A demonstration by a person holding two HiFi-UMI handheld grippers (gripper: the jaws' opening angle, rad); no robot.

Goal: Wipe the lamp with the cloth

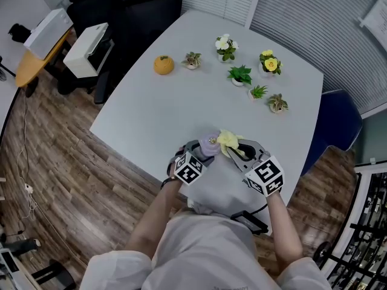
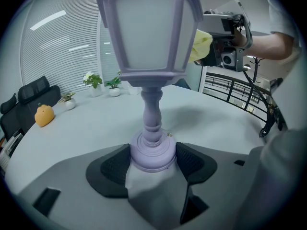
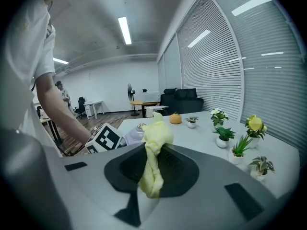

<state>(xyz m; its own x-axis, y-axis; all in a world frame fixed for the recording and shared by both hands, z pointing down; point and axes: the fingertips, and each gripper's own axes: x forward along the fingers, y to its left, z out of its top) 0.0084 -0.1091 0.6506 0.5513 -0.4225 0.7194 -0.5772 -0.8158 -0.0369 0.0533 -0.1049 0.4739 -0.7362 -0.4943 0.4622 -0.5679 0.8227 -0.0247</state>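
**Head view:** At the near edge of the pale grey counter (image 1: 151, 113), the lilac lamp (image 1: 210, 142) stood upright between the two grippers. The left gripper (image 1: 199, 151) met its foot. The right gripper (image 1: 240, 151) held the yellow cloth (image 1: 228, 139) against the lamp's top. Small potted plants (image 1: 240, 75) and an orange ornament (image 1: 163, 65) sat well apart on the far side.

**Left gripper view:** The jaws were clenched on the lamp's round base, with a pad pressing on each side. The stem rose straight to the lantern head, and the cloth touched the head's right edge.

**Right gripper view:** The jaws were clamped on the cloth, which bunched upward between the pads. Beyond it showed the lamp's top, beside the left gripper's marker cube (image 3: 106, 139).
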